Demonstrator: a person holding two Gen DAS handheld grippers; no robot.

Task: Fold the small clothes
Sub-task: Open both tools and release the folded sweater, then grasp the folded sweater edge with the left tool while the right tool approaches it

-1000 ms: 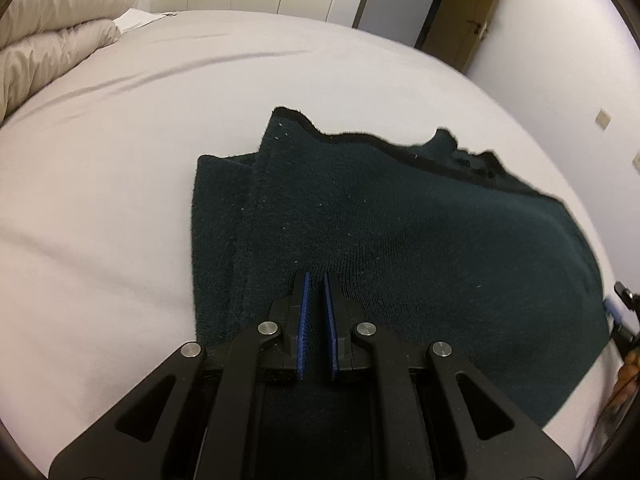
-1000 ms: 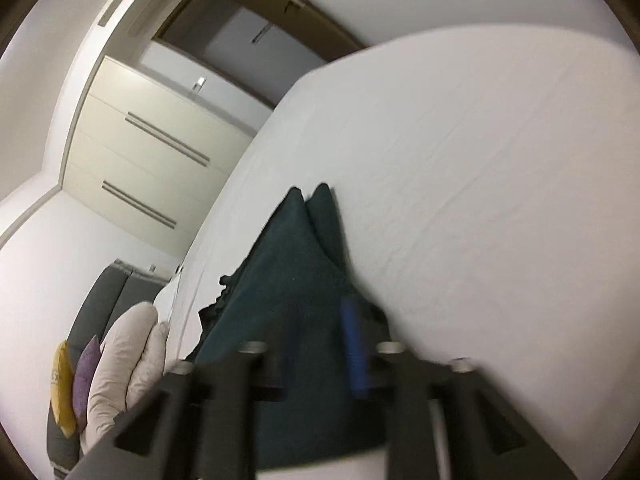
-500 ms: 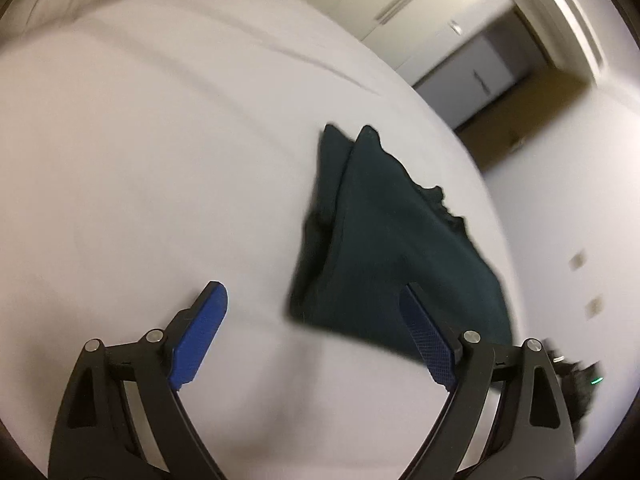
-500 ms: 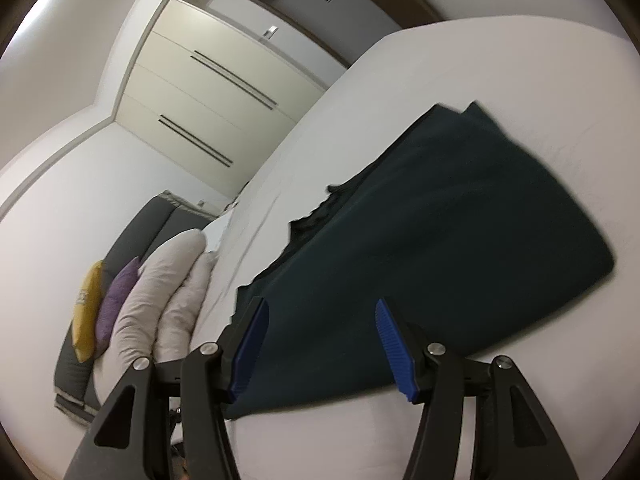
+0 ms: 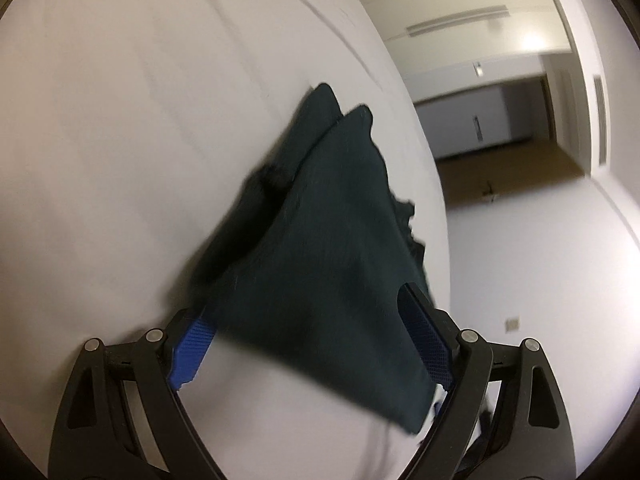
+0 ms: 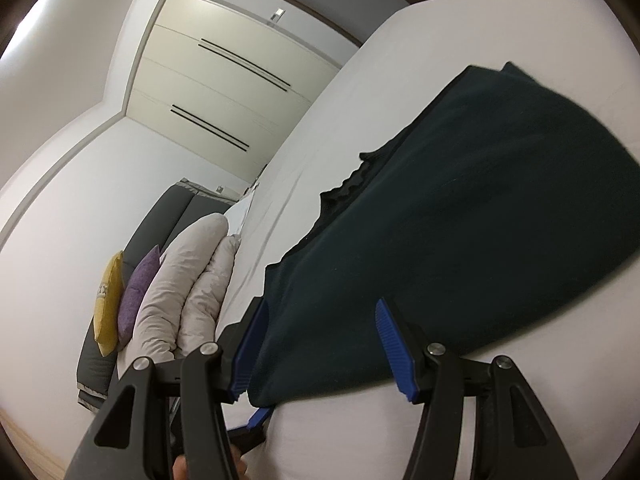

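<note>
Both claws, left (image 5: 316,340) and right (image 6: 320,352), were held agape, nothing pinched; the folded dark-green knitted garment (image 5: 320,240) (lower centre, on the white bed (image 5: 120,120)) could be dragged askew if only its top layer were caught.

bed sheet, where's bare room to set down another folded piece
Bare bed sheet lies wide to the left of the dark green garment. Crowded at its near edge, where the open left gripper and open right gripper straddle it.

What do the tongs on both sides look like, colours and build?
Both look alike. The left tongs and right tongs have matte black frames with triangular cut-outs and silver round bolts at the joints. Each finger carries a bright blue ribbed pad. No cables, markings or sleeves show.
</note>
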